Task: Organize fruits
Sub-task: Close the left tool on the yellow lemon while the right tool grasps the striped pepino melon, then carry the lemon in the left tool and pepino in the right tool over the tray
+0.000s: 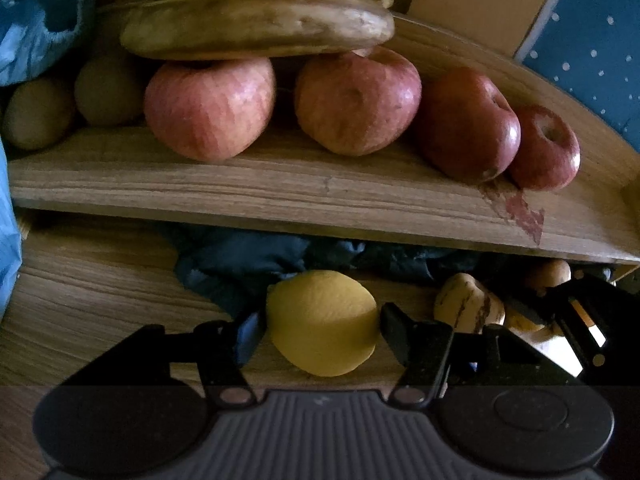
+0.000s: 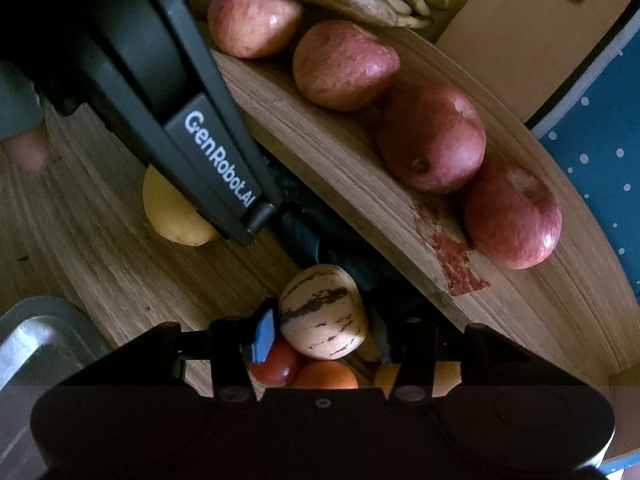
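Sitting between the spread fingers of the left claw (image 1: 320, 328) is a lemon (image 1: 322, 322) on the table (image 1: 92, 292), while the right claw (image 2: 324, 330) pinches a striped melon (image 2: 323, 312), apples (image 1: 210, 106) lined up on the shelf (image 1: 280, 188) just beyond.

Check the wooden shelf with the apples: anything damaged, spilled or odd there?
Yes. A reddish patch marks the raised wooden shelf just below the two dark red apples; whether stain or worn finish, I cannot tell. The yellow-brown bananas rest on two lighter apples, heavily browned.
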Demonstrator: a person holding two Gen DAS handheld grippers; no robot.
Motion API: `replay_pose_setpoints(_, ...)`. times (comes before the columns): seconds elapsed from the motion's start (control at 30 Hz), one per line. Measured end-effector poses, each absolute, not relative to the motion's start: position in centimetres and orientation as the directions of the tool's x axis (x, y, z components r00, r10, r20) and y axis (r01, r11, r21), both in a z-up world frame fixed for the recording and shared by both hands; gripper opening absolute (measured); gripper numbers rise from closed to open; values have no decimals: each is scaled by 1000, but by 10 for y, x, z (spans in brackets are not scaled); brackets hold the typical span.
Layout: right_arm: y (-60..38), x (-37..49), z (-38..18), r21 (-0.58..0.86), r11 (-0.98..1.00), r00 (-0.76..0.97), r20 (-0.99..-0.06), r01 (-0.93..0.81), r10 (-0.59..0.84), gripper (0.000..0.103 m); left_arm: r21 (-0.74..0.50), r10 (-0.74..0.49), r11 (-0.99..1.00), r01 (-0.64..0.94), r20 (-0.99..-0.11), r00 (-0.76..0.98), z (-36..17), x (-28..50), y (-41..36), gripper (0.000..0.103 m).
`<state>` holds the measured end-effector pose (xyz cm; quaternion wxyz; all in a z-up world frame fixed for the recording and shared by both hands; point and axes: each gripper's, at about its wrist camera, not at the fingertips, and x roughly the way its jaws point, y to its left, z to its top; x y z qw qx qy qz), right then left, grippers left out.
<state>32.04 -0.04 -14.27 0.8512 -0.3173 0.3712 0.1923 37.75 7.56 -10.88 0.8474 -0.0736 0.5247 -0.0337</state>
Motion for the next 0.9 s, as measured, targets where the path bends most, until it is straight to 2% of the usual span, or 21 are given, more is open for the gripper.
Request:
replay_pose_setpoints(0.23, -11, 304, -137, -401, 716, 663, -739, -572, 116, 49, -129, -122, 991, 16, -882, 455, -109, 375, 69, 66)
replay_pose_setpoints(0.9, -39, 245, -91, -371, 744, 700, -691, -556, 179, 50, -195, -168, 981, -1, -847, 504, -106, 345, 66, 66)
